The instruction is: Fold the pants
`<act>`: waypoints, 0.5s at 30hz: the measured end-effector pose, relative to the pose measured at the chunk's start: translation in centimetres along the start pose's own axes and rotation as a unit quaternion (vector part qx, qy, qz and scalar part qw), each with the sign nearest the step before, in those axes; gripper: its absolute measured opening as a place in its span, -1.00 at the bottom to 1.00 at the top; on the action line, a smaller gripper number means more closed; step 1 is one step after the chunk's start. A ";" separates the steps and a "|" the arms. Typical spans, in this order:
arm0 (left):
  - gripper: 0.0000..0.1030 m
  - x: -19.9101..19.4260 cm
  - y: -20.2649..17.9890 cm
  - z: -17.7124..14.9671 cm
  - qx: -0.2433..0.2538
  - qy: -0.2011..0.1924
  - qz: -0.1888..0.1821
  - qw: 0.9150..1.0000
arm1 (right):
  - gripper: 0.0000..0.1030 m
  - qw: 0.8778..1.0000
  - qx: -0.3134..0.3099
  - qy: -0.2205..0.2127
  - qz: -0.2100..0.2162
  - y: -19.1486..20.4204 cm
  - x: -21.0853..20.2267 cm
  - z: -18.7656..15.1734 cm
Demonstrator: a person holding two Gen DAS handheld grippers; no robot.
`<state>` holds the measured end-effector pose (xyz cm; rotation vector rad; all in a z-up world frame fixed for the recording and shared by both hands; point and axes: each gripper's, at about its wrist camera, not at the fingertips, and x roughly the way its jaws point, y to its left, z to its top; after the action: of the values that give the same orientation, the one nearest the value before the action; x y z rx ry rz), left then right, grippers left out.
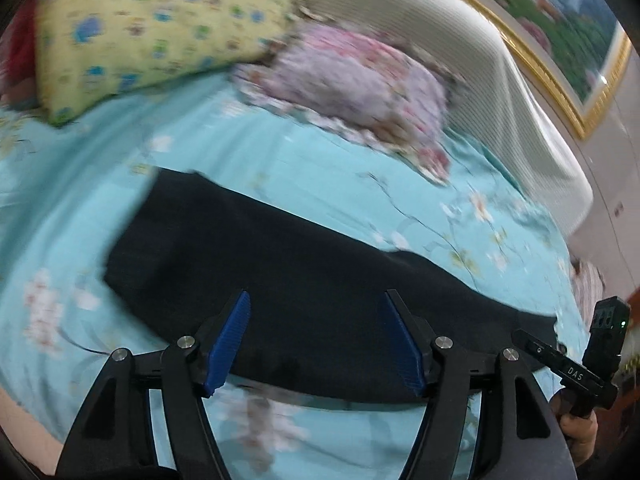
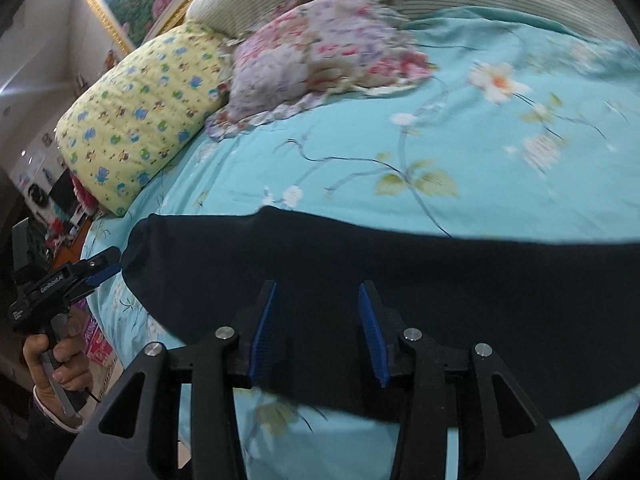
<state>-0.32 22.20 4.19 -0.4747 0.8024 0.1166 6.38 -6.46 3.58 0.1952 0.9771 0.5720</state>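
The dark pants (image 1: 288,264) lie flat as a long band across the turquoise flowered bed sheet (image 1: 320,168). My left gripper (image 1: 317,300) hovers over their near edge, open, with nothing between its blue pads (image 1: 230,340). In the right wrist view the same pants (image 2: 460,280) stretch from left to right. My right gripper (image 2: 317,286) is open above their middle, and its pads (image 2: 372,332) are off the cloth. At the pants' left end the left gripper (image 2: 109,262) shows again, held by a hand (image 2: 60,360).
A yellow patterned pillow (image 2: 144,120) and a bunched pink-and-lilac floral cloth (image 2: 312,56) lie at the head of the bed. Behind them are a striped headboard (image 1: 460,40) and a gold-framed picture (image 1: 560,20). The bed's left edge (image 2: 116,344) drops to a cluttered floor.
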 end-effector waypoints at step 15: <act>0.45 5.1 -11.0 -3.9 0.086 0.089 -0.066 0.990 | -0.12 0.996 0.075 -0.037 -0.037 -5.8 -5.8 -3.8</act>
<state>3.69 10.29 2.23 -0.3770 0.9436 -0.1179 2.86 -14.81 3.31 0.3110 0.9516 0.4207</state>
